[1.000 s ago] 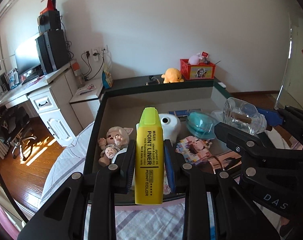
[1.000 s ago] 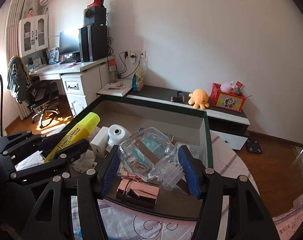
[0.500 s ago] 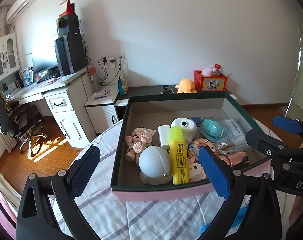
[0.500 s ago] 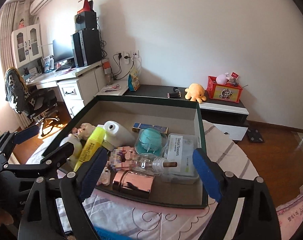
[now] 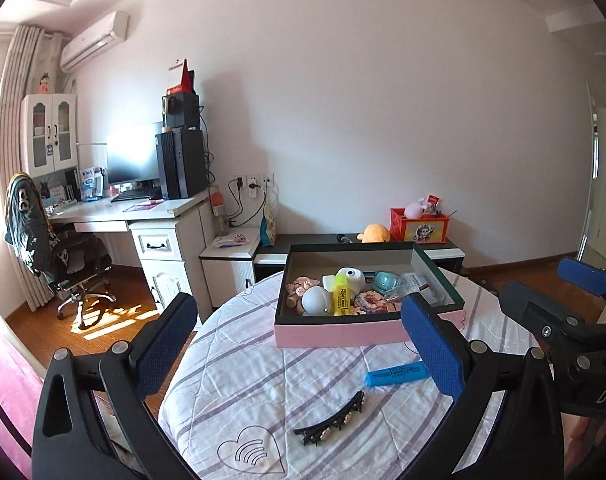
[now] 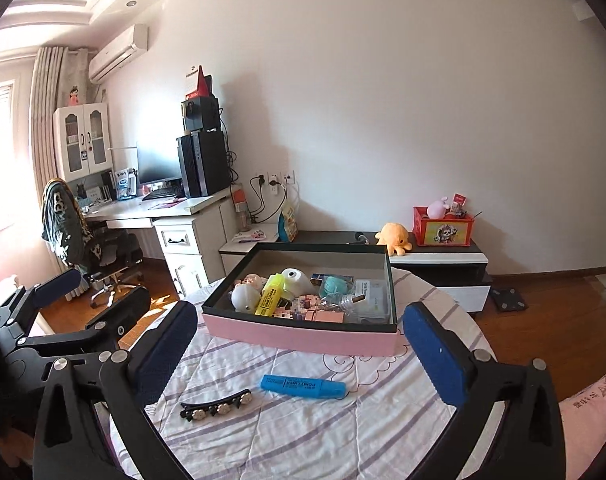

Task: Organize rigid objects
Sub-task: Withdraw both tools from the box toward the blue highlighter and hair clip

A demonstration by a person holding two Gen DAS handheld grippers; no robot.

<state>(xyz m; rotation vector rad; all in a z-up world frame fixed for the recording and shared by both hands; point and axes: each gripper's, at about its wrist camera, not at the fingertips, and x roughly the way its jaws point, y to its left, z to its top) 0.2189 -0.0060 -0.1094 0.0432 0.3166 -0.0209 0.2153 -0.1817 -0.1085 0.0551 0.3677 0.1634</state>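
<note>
A pink box with a dark rim (image 5: 339,332) (image 6: 303,340) stands on the striped cloth of the round table (image 5: 243,380). In it lie a yellow highlighter (image 5: 342,296) (image 6: 270,294), a clear glass bottle (image 6: 343,302), a doll and several other small items. A blue highlighter (image 5: 397,373) (image 6: 303,386) and a black hair clip (image 5: 331,420) (image 6: 217,400) lie on the cloth in front of the box. My left gripper (image 5: 299,344) is open and empty, held back above the table's near side. My right gripper (image 6: 299,344) is open and empty, also short of the box.
A white desk with a monitor and computer tower (image 5: 183,160) stands at the left with a chair (image 5: 43,236). A low dark cabinet (image 6: 435,256) behind the table carries an orange plush toy and a red box. Wood floor surrounds the table.
Both grippers opened and let go: the yellow highlighter and the glass bottle now lie in the box. Both grippers then pulled back and up, away from the box.
</note>
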